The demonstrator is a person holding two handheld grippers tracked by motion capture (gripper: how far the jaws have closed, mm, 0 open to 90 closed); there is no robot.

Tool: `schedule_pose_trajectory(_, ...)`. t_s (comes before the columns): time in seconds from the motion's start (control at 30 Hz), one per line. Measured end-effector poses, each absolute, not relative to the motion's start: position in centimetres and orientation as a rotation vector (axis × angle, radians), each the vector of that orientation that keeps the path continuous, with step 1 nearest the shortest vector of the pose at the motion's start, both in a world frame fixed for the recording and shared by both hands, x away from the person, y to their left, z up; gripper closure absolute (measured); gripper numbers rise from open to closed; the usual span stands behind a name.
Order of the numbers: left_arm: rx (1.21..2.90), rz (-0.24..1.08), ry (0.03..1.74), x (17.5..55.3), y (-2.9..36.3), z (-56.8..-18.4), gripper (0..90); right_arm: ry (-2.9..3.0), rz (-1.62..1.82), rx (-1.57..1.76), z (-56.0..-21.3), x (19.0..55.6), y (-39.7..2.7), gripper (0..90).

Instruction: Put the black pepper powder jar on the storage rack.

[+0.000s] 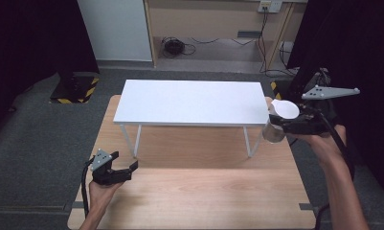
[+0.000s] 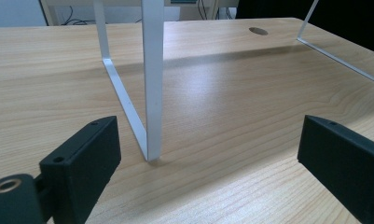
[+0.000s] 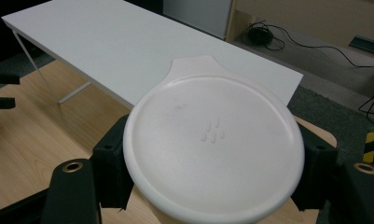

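Sitting between the right gripper's [image 3: 212, 186] fingers [image 3: 111, 170]: lidded cup [image 3: 215, 149].

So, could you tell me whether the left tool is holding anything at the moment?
No, the left tool is open, and between its jaws the left gripper view shows bare wooden table and a white shelf leg farther off.

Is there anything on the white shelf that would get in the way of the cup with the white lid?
Nothing visible. The right gripper holds the clear cup with the round white lid just off the right end of the white raised shelf, whose top is bare.
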State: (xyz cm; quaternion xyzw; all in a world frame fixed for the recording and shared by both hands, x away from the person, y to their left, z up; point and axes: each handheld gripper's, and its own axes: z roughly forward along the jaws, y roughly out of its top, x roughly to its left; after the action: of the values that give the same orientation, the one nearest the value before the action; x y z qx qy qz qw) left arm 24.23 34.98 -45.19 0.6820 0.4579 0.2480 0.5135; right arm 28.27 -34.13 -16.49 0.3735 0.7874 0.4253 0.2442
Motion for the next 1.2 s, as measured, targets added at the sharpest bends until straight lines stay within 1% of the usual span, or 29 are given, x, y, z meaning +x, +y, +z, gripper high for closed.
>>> schedule_pose_trajectory(0.47, 1.632, 0.596, 1.105, 24.0, 35.2, -45.2, 5.2, 2.161, 1.143, 1.005, -14.5, 32.0, -31.9, 30.7)
schedule_pose_trajectory(0.5, 1.628, 0.598, 1.106, 24.0, 35.2, -45.2, 5.2, 2.163, 1.135, 1.005, -14.3, 32.8, -31.3, 30.7)
schedule_pose_trajectory(0.57, 1.625, 0.594, 1.113, 24.0, 35.3, -45.3, 5.2, 2.161, 1.128, 1.003, -14.2, 33.3, -30.9, 30.7)
schedule_pose_trajectory(1.0, 1.622, 0.600, 1.118, 23.9, 35.4, -45.3, 5.2, 2.165, 1.140, 0.995, -14.1, 38.1, -27.4, 30.7)
schedule_pose_trajectory(1.2, 1.622, 0.602, 1.121, 23.8, 35.5, -45.3, 5.2, 2.180, 1.151, 1.006, -15.0, 40.1, -26.4, 30.7)
